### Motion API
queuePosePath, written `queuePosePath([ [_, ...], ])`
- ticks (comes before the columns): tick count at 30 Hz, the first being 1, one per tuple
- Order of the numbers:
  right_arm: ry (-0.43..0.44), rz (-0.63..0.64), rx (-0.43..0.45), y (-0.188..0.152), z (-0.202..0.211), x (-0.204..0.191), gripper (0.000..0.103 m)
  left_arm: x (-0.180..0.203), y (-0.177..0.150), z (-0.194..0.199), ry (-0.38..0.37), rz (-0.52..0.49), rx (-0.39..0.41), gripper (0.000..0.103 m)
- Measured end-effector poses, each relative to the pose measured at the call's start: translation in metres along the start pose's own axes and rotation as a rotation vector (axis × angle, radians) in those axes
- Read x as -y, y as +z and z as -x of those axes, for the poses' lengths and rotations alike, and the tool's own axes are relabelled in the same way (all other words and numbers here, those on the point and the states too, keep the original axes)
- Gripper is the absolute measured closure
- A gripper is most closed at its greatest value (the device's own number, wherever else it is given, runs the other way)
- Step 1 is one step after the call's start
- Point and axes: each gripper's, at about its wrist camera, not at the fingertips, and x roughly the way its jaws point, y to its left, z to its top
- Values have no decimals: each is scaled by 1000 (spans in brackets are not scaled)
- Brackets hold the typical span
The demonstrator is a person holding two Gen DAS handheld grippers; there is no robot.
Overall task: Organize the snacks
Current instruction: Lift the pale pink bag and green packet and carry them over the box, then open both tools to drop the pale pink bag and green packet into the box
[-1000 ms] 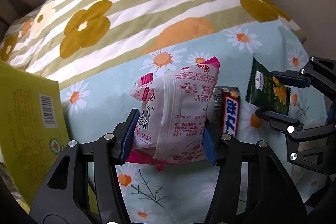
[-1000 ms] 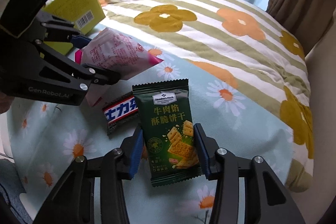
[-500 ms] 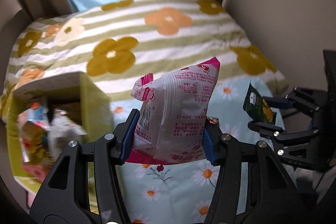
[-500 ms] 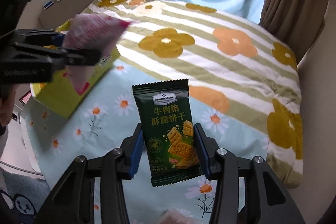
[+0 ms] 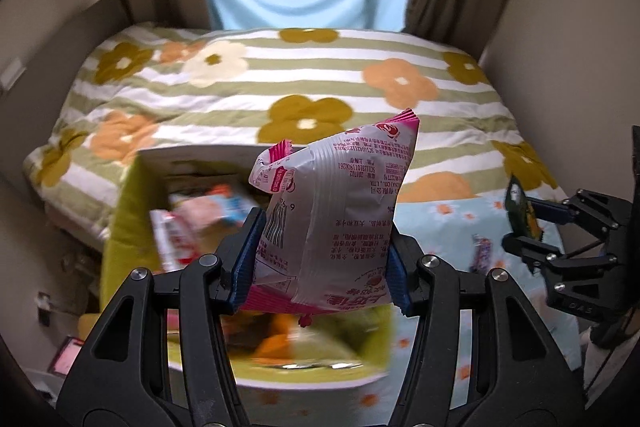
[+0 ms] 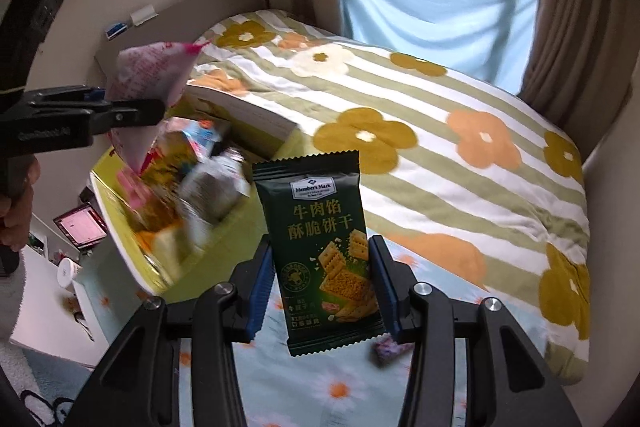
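1. A pink-and-white snack bag (image 5: 332, 215) is clamped between the fingers of the left gripper (image 5: 322, 259), held above the open yellow box (image 5: 128, 227).
2. A dark green cracker packet (image 6: 324, 247) is pinched upright in the right gripper (image 6: 320, 291), fingers closed tight on it, near the box.
3. Several snacks are already seen in the box.
4. One small wrapped bar (image 5: 482, 251) is left lying on the daisy-print sheet (image 5: 452, 211) on the bed.
5. Judged well advanced: two drops and one pickup remain.
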Motion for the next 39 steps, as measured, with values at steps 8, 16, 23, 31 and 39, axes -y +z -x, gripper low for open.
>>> queuePosePath([
  [8, 13, -34, -3, 37, -28, -80, 61, -100, -24, -17, 34, 3, -56, 52],
  [16, 11, -104, -33, 45, -61, -129, 61, -151, -57, -45, 24, -41, -126, 52],
  [23, -7, -116, -84, 46, -74, -152, 61, -158, -78, -46, 3, -57, -122, 0],
  [31, 5, -127, -107, 47, -85, -166, 61, -167, -88, -41, 23, -44, -130, 0],
  [39, 29, -164, -139, 42, -110, -170, 45, -169, -93, -41, 27, -21, -142, 0],
])
